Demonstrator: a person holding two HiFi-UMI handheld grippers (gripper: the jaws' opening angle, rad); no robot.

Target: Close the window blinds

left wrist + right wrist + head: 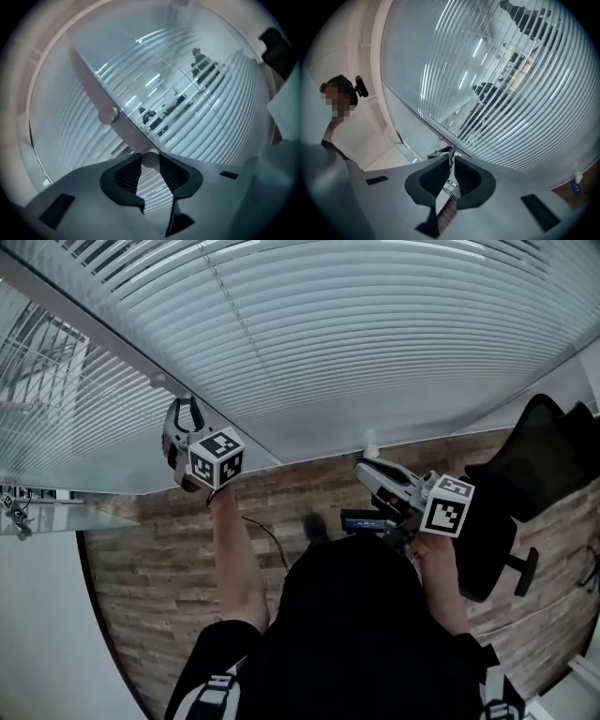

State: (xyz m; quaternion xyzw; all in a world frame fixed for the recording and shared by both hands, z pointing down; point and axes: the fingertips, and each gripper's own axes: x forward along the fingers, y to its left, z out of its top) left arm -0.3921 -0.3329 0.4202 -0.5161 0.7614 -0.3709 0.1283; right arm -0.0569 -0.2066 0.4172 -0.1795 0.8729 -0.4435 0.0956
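White slatted blinds (356, 334) hang behind a glass wall, split by a pale frame post (122, 348). My left gripper (185, 407) is raised against that post. In the left gripper view its jaws (150, 161) close on a small round knob (150, 159) at the post's lower end. A second knob (108, 114) sits farther along the post (89, 89). My right gripper (362, 465) is held lower, to the right, pointing at the bottom of the blinds. Its jaws (451, 164) stand almost together with nothing between them. Slats (520, 93) fill that view.
A black office chair (534, 460) stands on the wood floor (141, 559) at the right. A small white bottle (370, 440) sits at the base of the glass. A person (340, 101) shows at the left of the right gripper view. A glass shelf (42, 512) is at far left.
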